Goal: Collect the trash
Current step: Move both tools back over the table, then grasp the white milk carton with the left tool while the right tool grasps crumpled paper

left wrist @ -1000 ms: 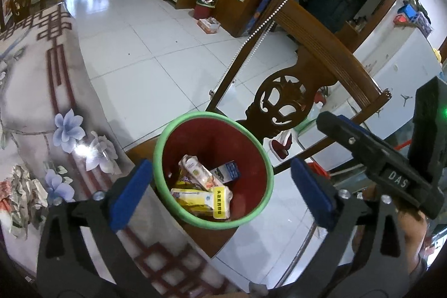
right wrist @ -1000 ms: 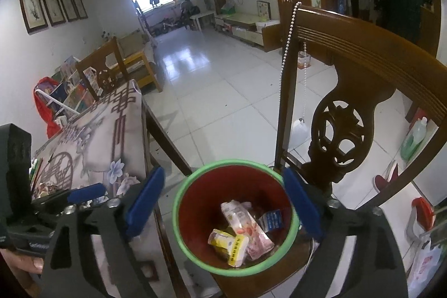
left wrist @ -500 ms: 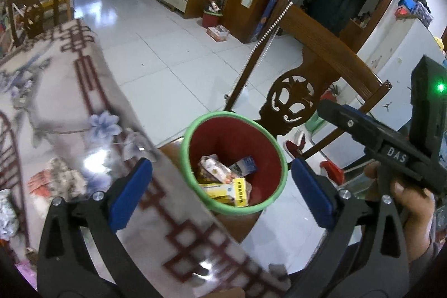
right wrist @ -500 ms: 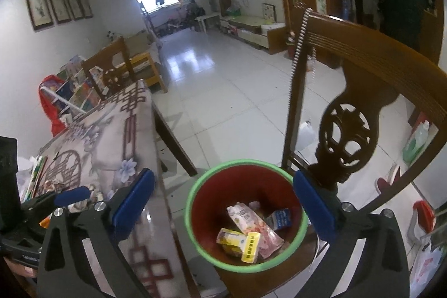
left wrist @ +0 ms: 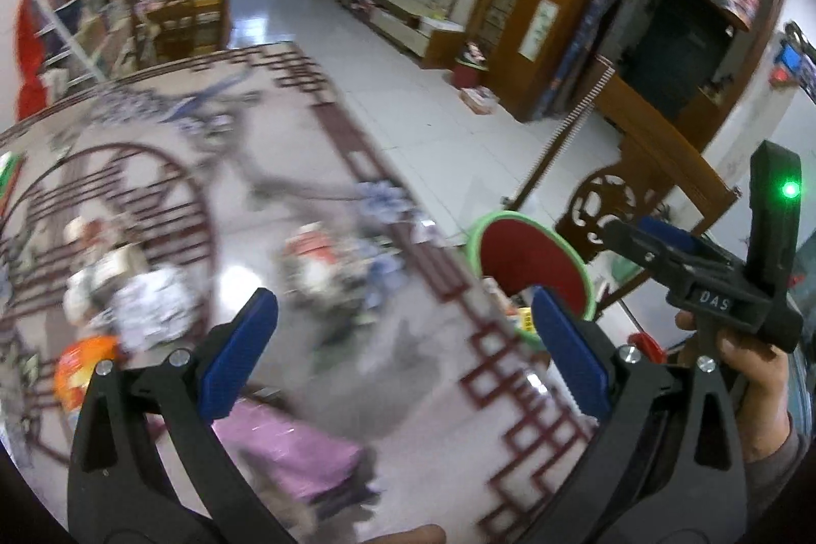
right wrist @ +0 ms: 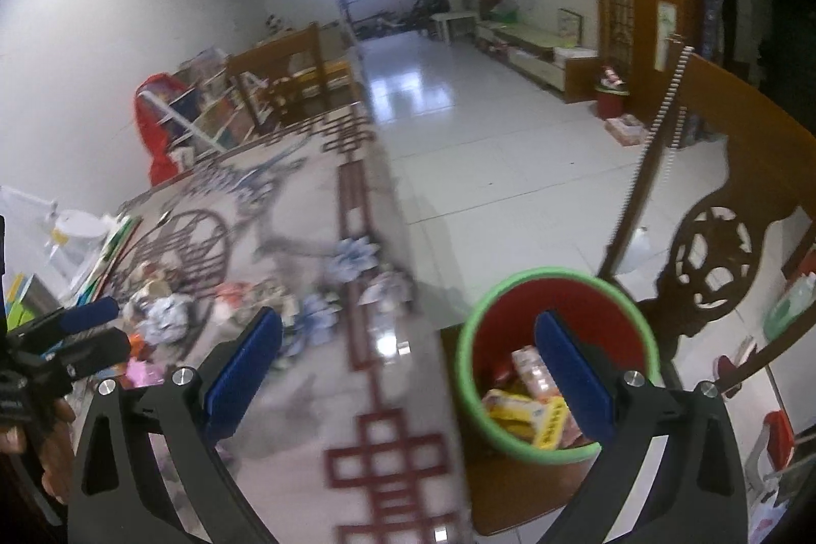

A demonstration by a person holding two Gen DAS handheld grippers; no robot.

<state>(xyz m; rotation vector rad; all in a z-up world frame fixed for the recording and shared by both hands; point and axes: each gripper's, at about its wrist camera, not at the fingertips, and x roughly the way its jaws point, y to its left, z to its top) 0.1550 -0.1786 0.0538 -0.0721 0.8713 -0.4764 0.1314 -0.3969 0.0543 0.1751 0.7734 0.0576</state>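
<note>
My left gripper (left wrist: 405, 353) is open and holds nothing, hovering over the patterned table (left wrist: 449, 401). Below and ahead of it lies blurred trash: a pink wrapper (left wrist: 290, 447), an orange wrapper (left wrist: 76, 370), crumpled white paper (left wrist: 148, 304) and a red-and-white packet (left wrist: 311, 248). The red bin with a green rim (left wrist: 530, 258) stands off the table's right edge. My right gripper (right wrist: 408, 368) is open too, empty, straddling the table edge and the bin (right wrist: 551, 276), which holds several wrappers (right wrist: 530, 411). Each view shows the other gripper: right gripper (left wrist: 658, 243), left gripper (right wrist: 97, 332).
A carved wooden chair (right wrist: 714, 248) bears the bin and rises behind it. Books and a white object (right wrist: 76, 233) sit at the table's far left. A second chair (right wrist: 285, 80) stands at the far end. A tiled floor (right wrist: 484, 166) lies right of the table.
Both grippers have swung left, away from the bin and over the table. The bin has slid from centre to the right in both views. Both stay open.
</note>
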